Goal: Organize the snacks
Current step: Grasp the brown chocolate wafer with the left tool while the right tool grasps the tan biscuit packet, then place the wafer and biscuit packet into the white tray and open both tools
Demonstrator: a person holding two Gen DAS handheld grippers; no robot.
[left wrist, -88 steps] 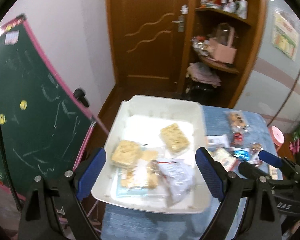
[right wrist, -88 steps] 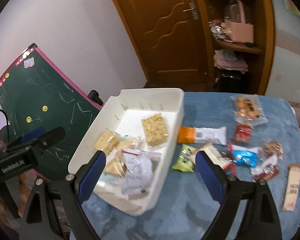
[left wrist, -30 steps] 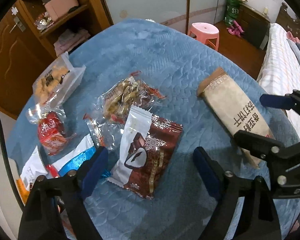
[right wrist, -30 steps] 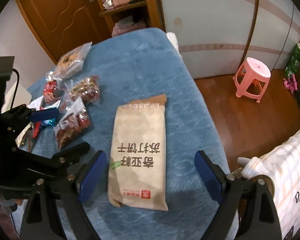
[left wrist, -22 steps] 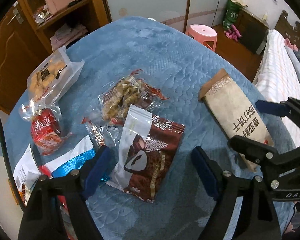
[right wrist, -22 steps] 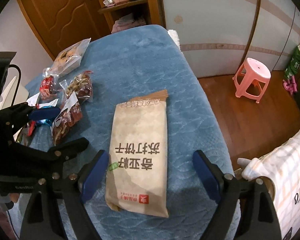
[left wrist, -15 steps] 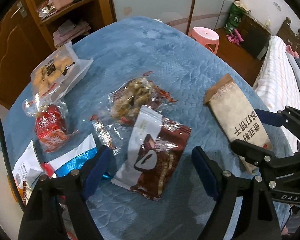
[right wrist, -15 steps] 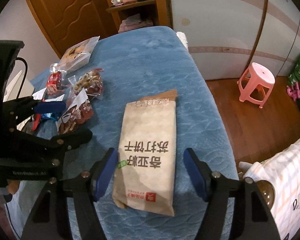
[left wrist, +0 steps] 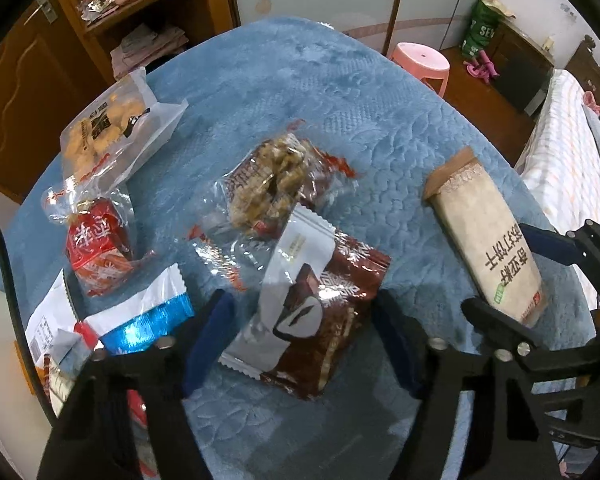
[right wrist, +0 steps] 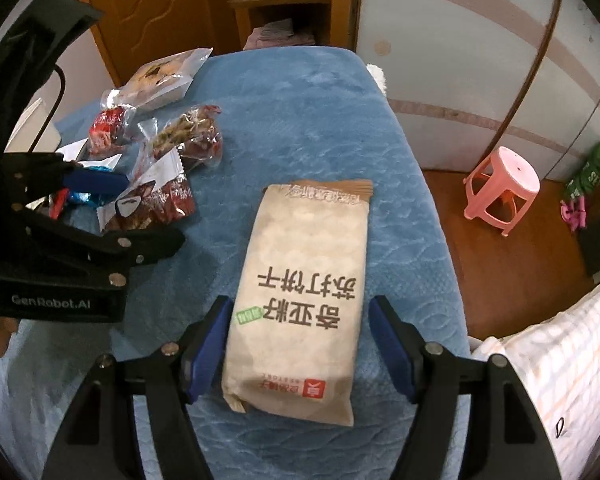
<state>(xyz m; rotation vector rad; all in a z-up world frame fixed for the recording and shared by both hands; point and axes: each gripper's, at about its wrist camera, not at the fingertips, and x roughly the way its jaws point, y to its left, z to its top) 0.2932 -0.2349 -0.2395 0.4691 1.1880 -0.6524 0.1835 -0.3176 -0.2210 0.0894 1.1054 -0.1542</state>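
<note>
A brown-and-white snack packet (left wrist: pixel 320 312) lies flat on the blue tablecloth (left wrist: pixel 284 80). My left gripper (left wrist: pixel 302 300) points down over it. Its jaws are closing with the packet between the blue pads, and I see no squeeze on the wrapper. A long beige cracker pack (right wrist: pixel 304 280) lies near the table's right edge. My right gripper (right wrist: pixel 299 304) straddles its near end, with a thin gap at each pad. The left gripper (right wrist: pixel 132 208) also shows in the right wrist view, over the brown packet (right wrist: pixel 148 204).
Left of the brown packet lie a clear nut-brittle pack (left wrist: pixel 272 184), a red candy pack (left wrist: pixel 96 248), a cookie bag (left wrist: pixel 112 128) and a blue-and-white wrapper (left wrist: pixel 148 316). A pink stool (right wrist: pixel 504 188) and a bed (right wrist: pixel 548 360) stand past the table's right edge.
Both pairs of jaws have narrowed around their packets. About three seconds back both grippers hung over a white tray of snacks; now they are at the table's other end.
</note>
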